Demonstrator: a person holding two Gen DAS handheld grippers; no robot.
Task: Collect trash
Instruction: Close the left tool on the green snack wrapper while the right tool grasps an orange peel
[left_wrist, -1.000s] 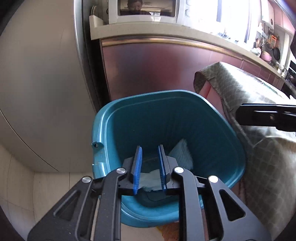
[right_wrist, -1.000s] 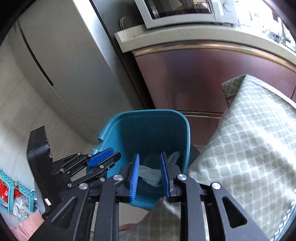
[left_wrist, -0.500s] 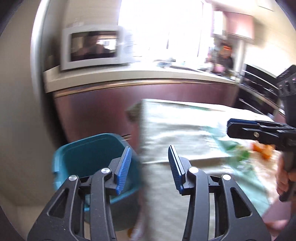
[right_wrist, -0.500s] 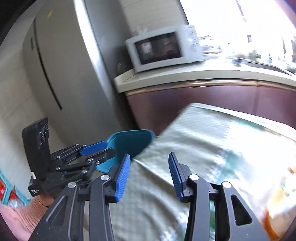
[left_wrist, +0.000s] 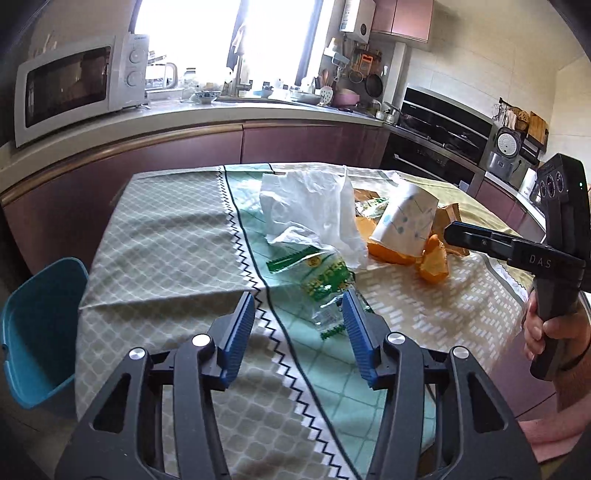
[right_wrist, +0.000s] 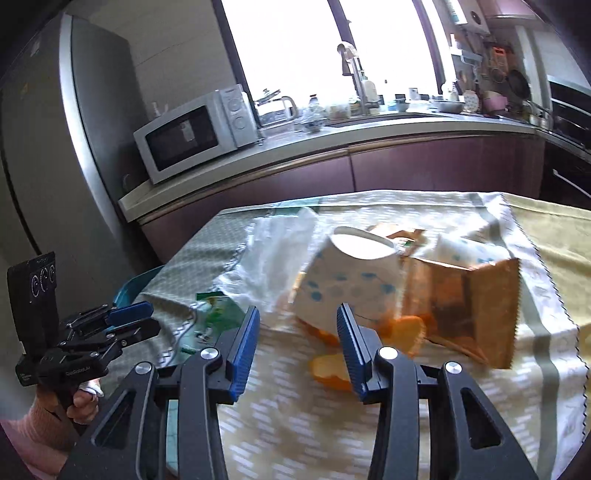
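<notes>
1. Both my jaws stand wide and hold nothing: left gripper (left_wrist: 298, 325), right gripper (right_wrist: 295, 343).
2. The trash lies mid-frame on the table (left_wrist: 166, 236): clear green-printed wrapper (left_wrist: 325, 280) just beyond my left jaws, white plastic bag (left_wrist: 310, 206), paper cup (right_wrist: 351, 284), orange peels (right_wrist: 402, 332).
3. I should straddle the wrapper's bunched part and close fully; thin film slips.
4. The blue bin (left_wrist: 40, 325) waits at lower left.
</notes>
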